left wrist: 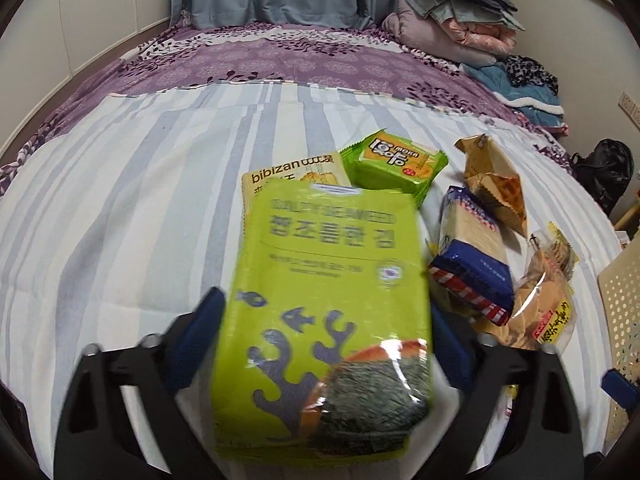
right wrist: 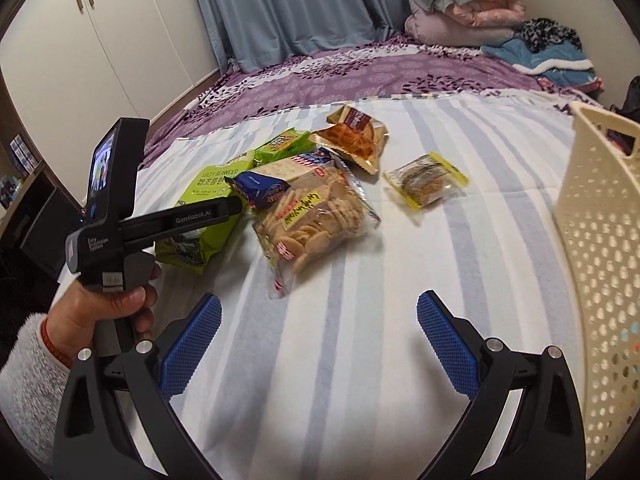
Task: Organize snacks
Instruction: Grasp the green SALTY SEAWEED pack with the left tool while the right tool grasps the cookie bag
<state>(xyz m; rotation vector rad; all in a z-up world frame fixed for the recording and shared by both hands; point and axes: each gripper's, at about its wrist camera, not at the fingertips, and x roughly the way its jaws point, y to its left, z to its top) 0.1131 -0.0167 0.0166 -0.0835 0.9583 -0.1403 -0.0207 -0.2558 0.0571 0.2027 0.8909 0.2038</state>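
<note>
Snacks clustered on striped bed cover [right wrist: 360, 380], none in cream perforated basket [right wrist: 600, 220] standing at right edge of cover.

Seaweed pack [left wrist: 328, 300]: lime green, lying flat at left edge of cluster, near end between fingers of left gripper [left wrist: 324, 312]. Left pad at pack's left edge; right pad partly hidden behind pack's right edge. Fingers set at moderate width, matching pack width. Firm pressure on pack: cannot tell. Pack print blurred in left wrist view.

Left hand [right wrist: 100, 308] wrapped around handle of left gripper, fuzzy pale sleeve at wrist.

Right gripper [right wrist: 320, 312]: fingers spread wide, nothing between blue pads, held over bare cover in front of cluster, basket just beside it on right.

Remaining items:
- bibizan pack [left wrist: 288, 176], partly under far end of seaweed pack.
- Small green pack [right wrist: 284, 144], behind it.
- Blue cracker pack [right wrist: 264, 188], resting on clear rice cracker bag [right wrist: 316, 220].
- Brown waffle pack [right wrist: 356, 136], at far side of cluster.
- Yellow-edged cookie pack [right wrist: 424, 182], apart from cluster, between it and basket.
</note>
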